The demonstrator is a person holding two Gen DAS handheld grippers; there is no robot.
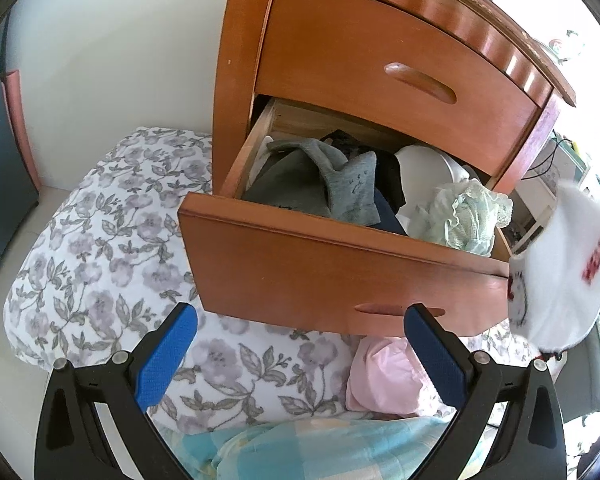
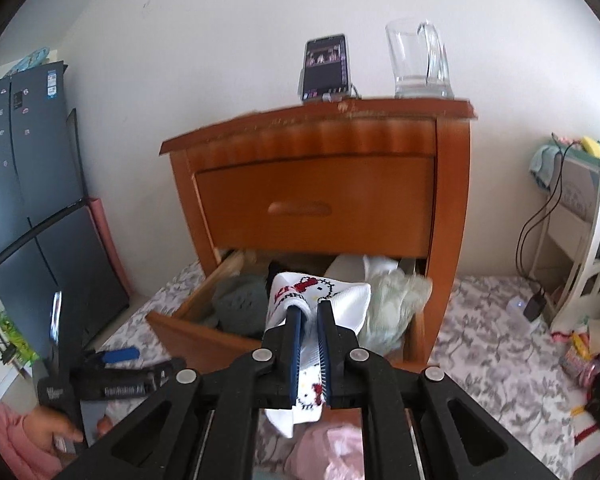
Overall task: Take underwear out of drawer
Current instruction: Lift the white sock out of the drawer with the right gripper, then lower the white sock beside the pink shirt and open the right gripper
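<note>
The nightstand's lower drawer stands pulled out, full of clothes: a grey garment, a dark one, and mint lace underwear at its right end. My right gripper is shut on a white garment with a red cartoon print and holds it up in front of the drawer. That garment also hangs blurred at the right edge of the left wrist view. My left gripper is open and holds nothing, just before the drawer front. A pink garment lies on the bedding below.
The upper drawer is shut. A phone and a glass mug stand on the nightstand top. Floral bedding surrounds the nightstand. A dark fridge stands left, a white shelf with cables right.
</note>
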